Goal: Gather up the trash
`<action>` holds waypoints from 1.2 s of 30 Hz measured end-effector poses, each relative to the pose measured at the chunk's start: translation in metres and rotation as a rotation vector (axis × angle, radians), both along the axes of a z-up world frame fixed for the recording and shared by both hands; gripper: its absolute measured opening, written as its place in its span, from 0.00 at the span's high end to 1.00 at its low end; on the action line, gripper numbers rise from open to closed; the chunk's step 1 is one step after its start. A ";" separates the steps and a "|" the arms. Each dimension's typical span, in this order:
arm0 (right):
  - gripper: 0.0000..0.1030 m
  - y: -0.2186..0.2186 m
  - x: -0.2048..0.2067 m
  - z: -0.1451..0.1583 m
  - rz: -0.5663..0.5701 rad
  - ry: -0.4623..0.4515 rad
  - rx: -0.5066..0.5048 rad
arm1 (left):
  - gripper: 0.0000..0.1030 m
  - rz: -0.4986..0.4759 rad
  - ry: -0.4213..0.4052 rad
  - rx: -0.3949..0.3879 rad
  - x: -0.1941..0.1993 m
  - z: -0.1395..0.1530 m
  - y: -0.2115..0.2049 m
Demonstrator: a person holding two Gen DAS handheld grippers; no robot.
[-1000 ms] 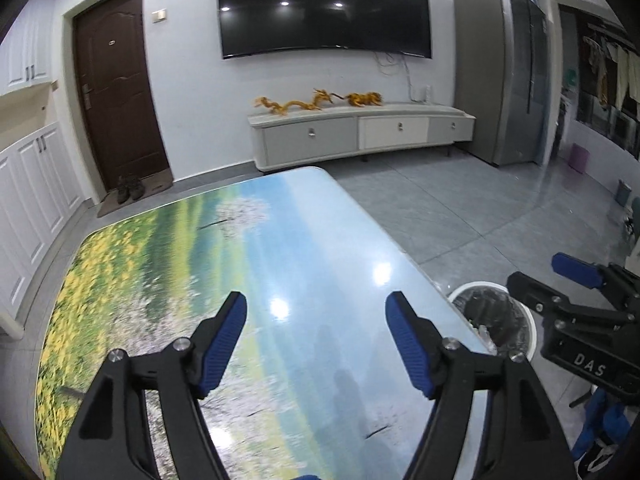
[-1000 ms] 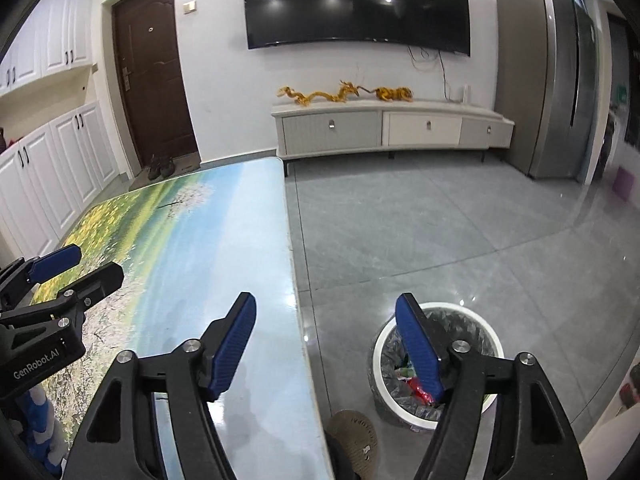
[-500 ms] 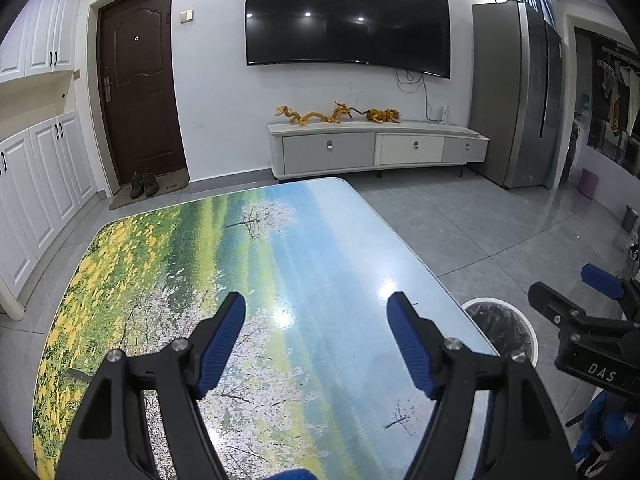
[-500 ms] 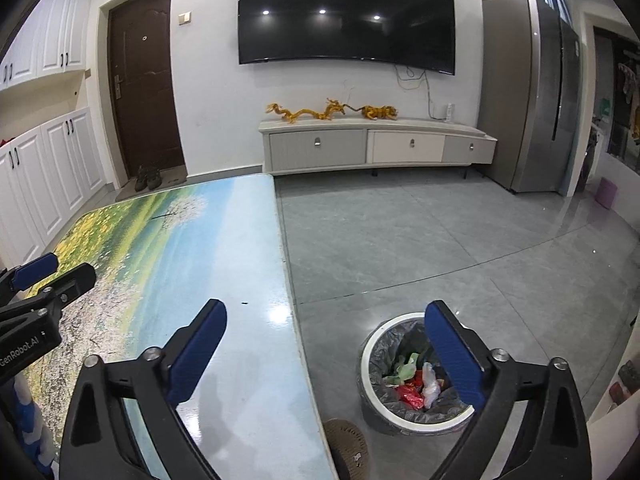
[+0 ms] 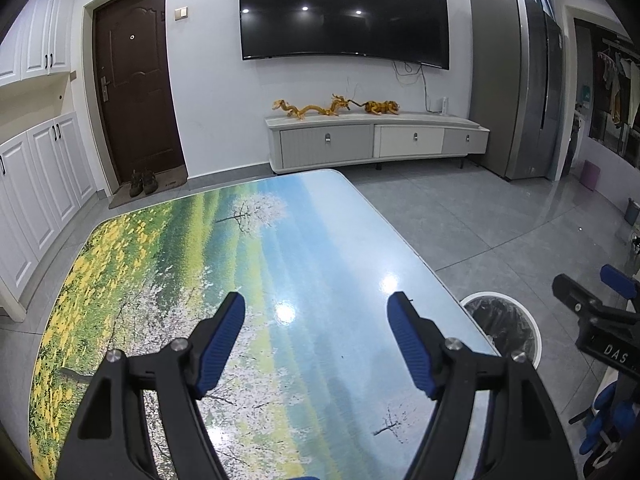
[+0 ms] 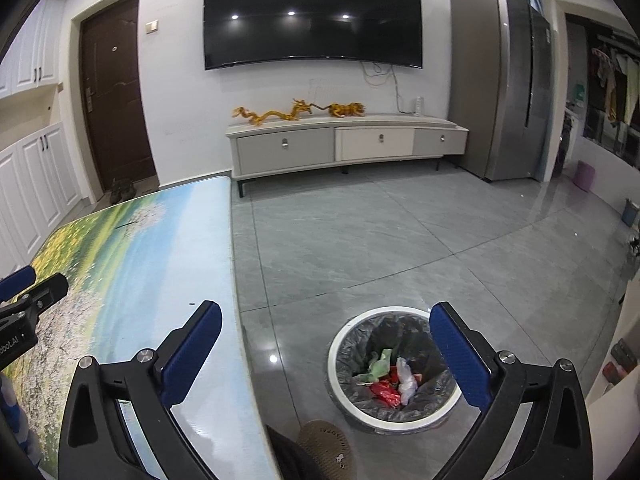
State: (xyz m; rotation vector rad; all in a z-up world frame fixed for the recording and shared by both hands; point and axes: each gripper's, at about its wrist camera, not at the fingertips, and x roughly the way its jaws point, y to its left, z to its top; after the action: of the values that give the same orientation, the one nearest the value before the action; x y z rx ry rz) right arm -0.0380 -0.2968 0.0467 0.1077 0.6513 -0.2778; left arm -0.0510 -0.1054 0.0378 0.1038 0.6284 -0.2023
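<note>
Trash bin (image 6: 394,368): located on floor below right gripper (image 6: 326,354), beside counter (image 5: 248,280). Both grippers' fingers spread, nothing held; left gripper (image 5: 316,340) positioned farther off, over counter.

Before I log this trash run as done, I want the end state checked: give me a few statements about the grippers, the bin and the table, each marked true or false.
1. The right gripper is open and holds nothing. True.
2. The trash bin stands on the table. False: it stands on the floor beside the table.
3. The bin has a dark liner with trash inside. True.
4. The left gripper is shut on a wrapper. False: it is open and empty, over the table.
5. Loose trash lies on the visible tabletop. False: none shows there.
</note>
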 end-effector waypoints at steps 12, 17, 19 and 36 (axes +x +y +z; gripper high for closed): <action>0.01 -0.016 0.001 -0.007 -0.031 0.005 -0.008 | 0.26 -0.033 0.029 0.006 0.004 -0.009 -0.015; 0.01 -0.019 0.001 -0.010 -0.041 0.009 -0.008 | 0.26 -0.048 0.030 0.014 0.003 -0.010 -0.023; 0.01 -0.021 0.001 -0.012 -0.047 0.011 -0.003 | 0.26 -0.051 0.032 0.014 0.003 -0.011 -0.025; 0.01 -0.027 0.000 -0.016 -0.061 0.019 0.004 | 0.26 -0.081 0.036 0.020 -0.001 -0.012 -0.031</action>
State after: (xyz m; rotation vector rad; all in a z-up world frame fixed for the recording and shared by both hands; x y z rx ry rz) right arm -0.0380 -0.3240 0.0312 0.1297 0.6679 -0.3367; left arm -0.0516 -0.1361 0.0260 0.1456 0.6632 -0.2767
